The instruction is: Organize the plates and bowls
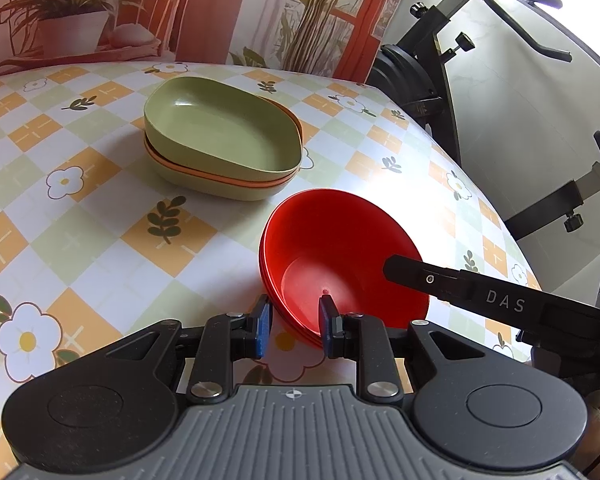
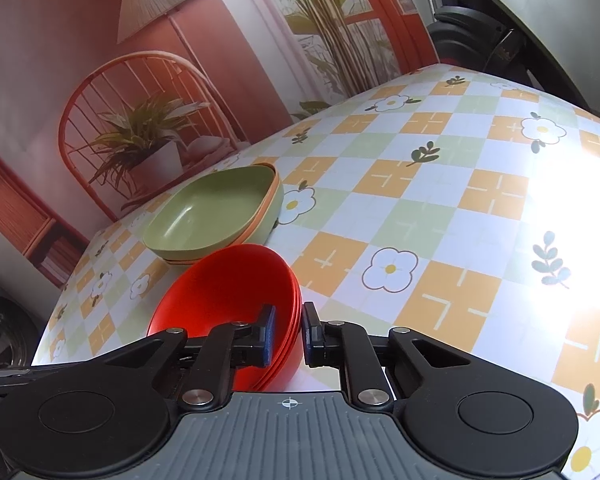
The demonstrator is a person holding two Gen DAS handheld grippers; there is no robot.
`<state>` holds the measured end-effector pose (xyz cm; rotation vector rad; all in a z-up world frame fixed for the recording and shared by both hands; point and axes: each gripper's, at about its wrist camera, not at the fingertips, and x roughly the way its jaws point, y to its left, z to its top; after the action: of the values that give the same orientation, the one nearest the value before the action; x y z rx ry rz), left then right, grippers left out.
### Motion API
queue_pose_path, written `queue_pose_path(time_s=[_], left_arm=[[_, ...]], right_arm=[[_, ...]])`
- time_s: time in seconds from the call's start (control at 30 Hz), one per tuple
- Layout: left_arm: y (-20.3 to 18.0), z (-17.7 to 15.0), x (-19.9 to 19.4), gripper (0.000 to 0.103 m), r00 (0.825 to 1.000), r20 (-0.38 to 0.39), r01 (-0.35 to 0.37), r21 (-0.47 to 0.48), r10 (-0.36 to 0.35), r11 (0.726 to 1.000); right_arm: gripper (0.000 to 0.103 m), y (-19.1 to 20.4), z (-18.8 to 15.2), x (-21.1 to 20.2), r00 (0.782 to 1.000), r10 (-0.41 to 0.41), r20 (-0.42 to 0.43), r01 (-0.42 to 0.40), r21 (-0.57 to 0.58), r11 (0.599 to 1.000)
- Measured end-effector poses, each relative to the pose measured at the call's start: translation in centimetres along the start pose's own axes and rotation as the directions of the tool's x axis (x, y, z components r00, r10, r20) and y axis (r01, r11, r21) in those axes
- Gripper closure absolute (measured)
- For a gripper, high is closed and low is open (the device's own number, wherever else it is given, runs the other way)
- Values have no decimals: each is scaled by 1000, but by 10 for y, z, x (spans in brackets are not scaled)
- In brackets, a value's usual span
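The worktop [image 1: 80,216] wears a glossy checked cloth with flowers and leaves, probably slick enough that dishes slide when nudged. Toward its far left side sits the stack of green plates [image 1: 220,140], deep rounded-rectangle dishes nested with a thin orange rim showing between them; the top one sits a little askew. They look like light, stiff plastic or melamine, hard to break but smooth, so the best hold would be a pinch across the raised rim rather than the sloped wall.

Nearer and to the right is the stack of red bowls [image 1: 340,264], several thin shells nested tight and tipped so the open mouth faces the left camera. They too look light, rigid and slippery; nested shells may separate or slip if only the top rim is caught, so gripping through all the rims together seems safest.

The left claw [image 1: 294,326] is partly spread, one blue pad outside the near rim and one inside, straddling the edge with a gap visible rather than squeezing it. The right claw [image 2: 288,332] straddles the opposite rim, its pads closer together around the stacked edges; whether they actually press the plastic I cannot tell
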<state>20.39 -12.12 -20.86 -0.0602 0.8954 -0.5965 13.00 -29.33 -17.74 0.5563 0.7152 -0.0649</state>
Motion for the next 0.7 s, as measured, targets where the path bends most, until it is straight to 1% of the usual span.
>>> queue_pose_path(time_s=[0.33, 0.43, 0.6, 0.7], left_arm=[[3, 1, -5, 78, 1000, 10, 6, -5, -6, 1000], [3, 6, -9, 78, 1000, 24, 5, -3, -4, 1000], [2, 20, -20, 77, 998, 70, 0, 15, -1, 1000], [2, 33, -29, 77, 995, 101, -2, 25, 0, 1000]], right_arm=[[90, 3, 3, -1, 1000, -2, 3, 2, -11, 1000], [90, 9, 8, -4, 1000, 2, 12, -1, -30, 1000], [90, 18, 28, -5, 999, 24, 34, -23, -42, 999], [90, 30, 46, -5, 998, 36, 60, -31, -71, 997]])
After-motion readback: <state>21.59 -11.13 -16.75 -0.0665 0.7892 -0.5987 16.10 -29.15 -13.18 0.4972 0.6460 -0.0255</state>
